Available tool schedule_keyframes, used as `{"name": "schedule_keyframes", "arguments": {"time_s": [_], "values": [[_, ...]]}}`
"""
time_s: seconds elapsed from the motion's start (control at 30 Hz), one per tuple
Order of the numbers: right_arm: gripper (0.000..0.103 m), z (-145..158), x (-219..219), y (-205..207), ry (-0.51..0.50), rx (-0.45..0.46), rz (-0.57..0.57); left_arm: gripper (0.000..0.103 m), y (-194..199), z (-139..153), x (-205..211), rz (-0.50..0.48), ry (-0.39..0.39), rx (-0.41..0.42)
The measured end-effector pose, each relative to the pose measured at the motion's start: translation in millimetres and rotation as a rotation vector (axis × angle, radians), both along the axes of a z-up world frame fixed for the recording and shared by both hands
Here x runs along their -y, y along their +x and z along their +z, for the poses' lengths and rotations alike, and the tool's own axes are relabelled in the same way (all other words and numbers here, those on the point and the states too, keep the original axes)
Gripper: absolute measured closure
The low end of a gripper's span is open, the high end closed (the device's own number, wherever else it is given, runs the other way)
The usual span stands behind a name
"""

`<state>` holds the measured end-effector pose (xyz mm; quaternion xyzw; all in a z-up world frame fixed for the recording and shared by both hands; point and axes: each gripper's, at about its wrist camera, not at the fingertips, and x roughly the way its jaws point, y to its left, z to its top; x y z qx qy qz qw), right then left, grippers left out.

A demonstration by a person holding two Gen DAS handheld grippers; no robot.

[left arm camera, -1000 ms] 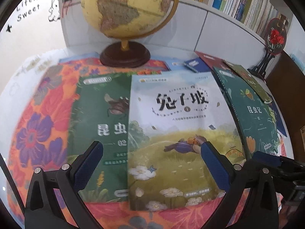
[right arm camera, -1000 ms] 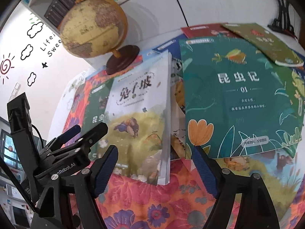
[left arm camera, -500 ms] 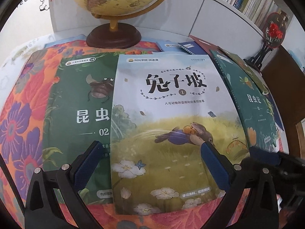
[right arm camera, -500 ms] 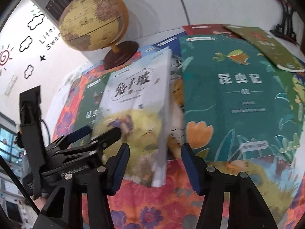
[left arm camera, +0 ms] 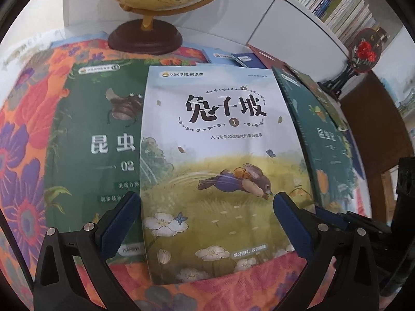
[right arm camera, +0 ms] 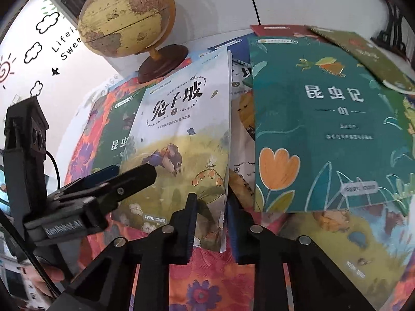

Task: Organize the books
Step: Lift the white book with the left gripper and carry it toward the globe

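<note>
- The rabbit book (right arm camera: 181, 140), lifted off the flowered cloth (right arm camera: 207, 280) along its right edge since a second ago, lies with its long axis and title end toward the globe (right arm camera: 124, 15).
- The right tongs (right arm camera: 211, 223) have just been closing and now pinch that edge.
- The left tongs (left arm camera: 205, 223) gape wide over its lower half.

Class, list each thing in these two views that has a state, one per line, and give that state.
rabbit book: closed, right edge lifted, gripped there.
right gripper: fingers have just been closing, now shut on the rabbit book's edge.
left gripper: open, fingers on either side of the rabbit book, not pressing.
green 02 book: closed, flat, partly under the rabbit book.
teal 01 book: closed, flat.
globe: upright on its stand.
</note>
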<state>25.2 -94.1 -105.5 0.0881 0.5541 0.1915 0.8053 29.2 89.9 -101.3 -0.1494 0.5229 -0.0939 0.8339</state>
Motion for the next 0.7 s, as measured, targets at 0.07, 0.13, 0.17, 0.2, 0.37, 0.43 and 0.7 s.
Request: {"name": "schedule_keyframes", "arguments": {"time_s": [0.07,0.13,0.17,0.2,0.37,0.43,0.7], "values": [[0.083,0.7,2.7,-10.8,-0.01,0.011,0.003,0.001,-5.7,0.1,-1.6,-0.019,-0.049,-0.018],[0.083,-2.7,10.5,-27.0,-0.001,0.001,-0.004,0.001,-17.8,-0.2,-1.9,-0.031,-0.104,-0.037],[0.083,-5.8,14.7,-36.8,0.005,-0.015,-0.003,0.001,-25.4,0.0,-0.7,-0.043,-0.117,-0.042],[0.083,-8.2,16.6,-44.5,0.005,-0.024,0.007,0.001,-34.5,0.3,1.9,-0.064,-0.124,-0.043],[0.083,-13.1,38.7,-91.4,0.048,-0.061,0.062,0.001,-81.9,-5.7,19.9,-0.201,-0.078,-0.029],[0.083,-17.5,45.2,-99.5,0.054,-0.051,0.074,0.001,-90.6,-14.5,20.8,-0.221,-0.073,-0.039],[0.083,-38.0,79.5,-82.4,0.31,-0.09,0.062,0.001,-89.8,-15.9,18.6,-0.251,-0.08,0.005]]}}
